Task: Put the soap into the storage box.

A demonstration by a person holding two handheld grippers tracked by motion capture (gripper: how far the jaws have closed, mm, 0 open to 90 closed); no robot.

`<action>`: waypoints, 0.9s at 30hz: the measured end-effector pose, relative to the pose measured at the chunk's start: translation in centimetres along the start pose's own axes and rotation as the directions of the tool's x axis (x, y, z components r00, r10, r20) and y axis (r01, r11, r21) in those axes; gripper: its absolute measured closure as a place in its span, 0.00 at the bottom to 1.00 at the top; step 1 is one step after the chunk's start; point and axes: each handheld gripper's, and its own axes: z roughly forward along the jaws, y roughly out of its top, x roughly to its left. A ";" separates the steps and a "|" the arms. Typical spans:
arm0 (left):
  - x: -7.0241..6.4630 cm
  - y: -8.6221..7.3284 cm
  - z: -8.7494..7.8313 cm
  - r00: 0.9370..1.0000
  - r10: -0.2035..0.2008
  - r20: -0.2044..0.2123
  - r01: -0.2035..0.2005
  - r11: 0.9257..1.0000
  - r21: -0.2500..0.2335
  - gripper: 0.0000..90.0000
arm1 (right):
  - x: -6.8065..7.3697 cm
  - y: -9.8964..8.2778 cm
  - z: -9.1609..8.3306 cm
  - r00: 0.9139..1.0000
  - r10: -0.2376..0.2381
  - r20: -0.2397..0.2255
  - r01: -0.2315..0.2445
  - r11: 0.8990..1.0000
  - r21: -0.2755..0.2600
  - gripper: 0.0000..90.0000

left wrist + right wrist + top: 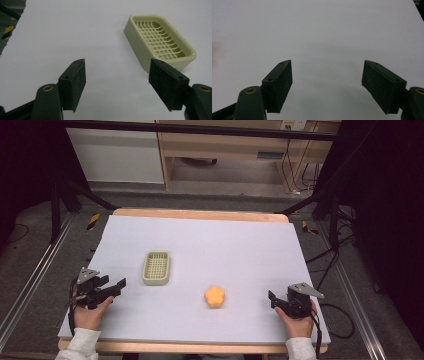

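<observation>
High view, left tongs (119, 284): held at the near left of the table (200, 245), aimed toward the cream basket (156, 268), nothing gripped
High view, right tongs (272, 299): held at the near right corner, well apart from the orange flower-shaped piece (214, 297), nothing gripped
High view, things: basket is seen left of centre; orange piece lies nearer the front, between the two hands
Left gripper view: left tongs (116, 77) are spread with bare table between them; basket (160, 41) lies beyond the right-hand jaw, untouched
Right gripper view: right tongs (327, 77) are spread wide over bare table (319, 30), nothing pinched
</observation>
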 end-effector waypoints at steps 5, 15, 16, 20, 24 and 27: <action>-0.8 0.1 -0.1 1.000 0.005 0.017 -0.005 1.000 -0.012 0.34 | -0.1 -0.1 0.1 1.000 -0.003 -0.001 0.003 1.000 0.004 0.28; -2.9 0.3 0.0 0.997 0.056 0.057 -0.055 0.998 -0.020 0.35 | 0.1 0.0 0.0 1.000 -0.015 0.004 0.015 1.000 0.000 0.29; -3.1 0.3 0.0 0.996 0.062 0.060 -0.061 0.998 -0.019 0.35 | 0.1 0.0 0.0 1.000 -0.016 0.003 0.016 1.000 0.001 0.29; -3.9 0.3 0.2 0.994 0.082 0.073 -0.082 0.997 -0.008 0.34 | 0.1 0.0 0.0 1.000 -0.016 -0.004 0.016 1.000 0.007 0.30; -4.6 0.3 0.4 0.992 0.097 0.079 -0.096 0.995 -0.008 0.34 | 0.1 0.0 0.3 1.000 -0.026 -0.010 0.026 0.999 0.019 0.30; -5.1 0.3 0.4 0.990 0.109 0.088 -0.109 0.994 -0.006 0.34 | 0.2 0.0 0.3 0.999 -0.031 -0.013 0.031 0.999 0.023 0.30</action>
